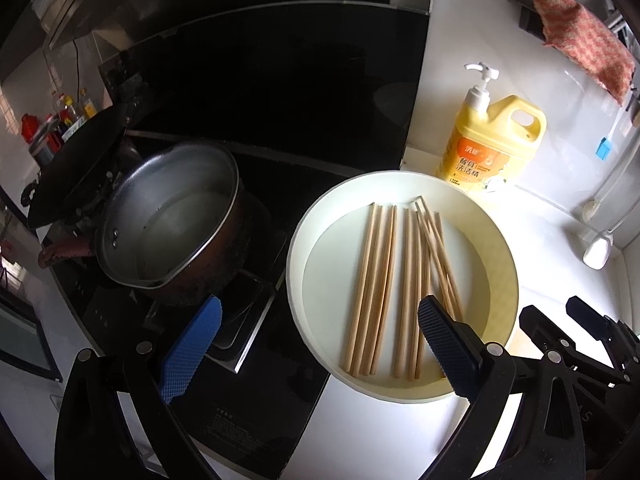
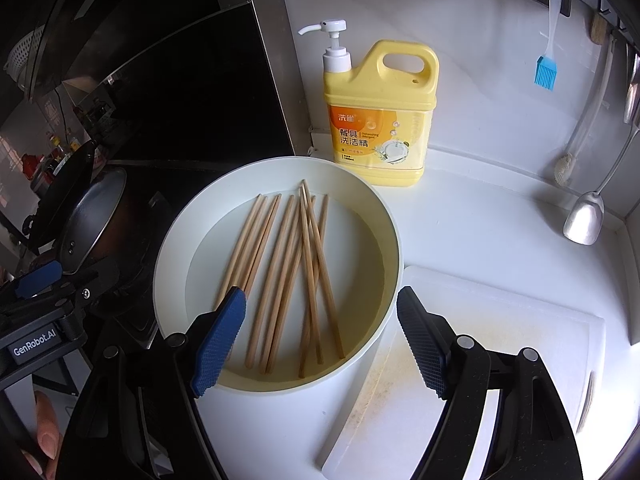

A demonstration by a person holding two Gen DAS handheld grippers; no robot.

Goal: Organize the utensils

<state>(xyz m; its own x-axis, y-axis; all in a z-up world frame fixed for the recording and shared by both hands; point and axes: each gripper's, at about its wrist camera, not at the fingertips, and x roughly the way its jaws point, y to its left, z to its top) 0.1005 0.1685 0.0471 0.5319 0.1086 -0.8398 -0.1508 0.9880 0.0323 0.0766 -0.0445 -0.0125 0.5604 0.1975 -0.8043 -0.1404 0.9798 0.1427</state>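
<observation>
The right gripper (image 2: 322, 340) is hovering with its jaws standing wide apart and nothing between the pads, over the near rim of a white bowl (image 2: 384, 216). Wooden chopsticks (image 2: 288, 276) are lying loose inside it (several crossing each other). A yellow detergent bottle (image 2: 380, 120) is standing just behind the bowl, and a white cutting board (image 2: 500, 340) is lying beside it.

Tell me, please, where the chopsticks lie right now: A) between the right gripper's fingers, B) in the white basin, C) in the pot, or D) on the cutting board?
B: the chopsticks all lie loose on the floor of the white basin, with no gripper touching them.
</observation>
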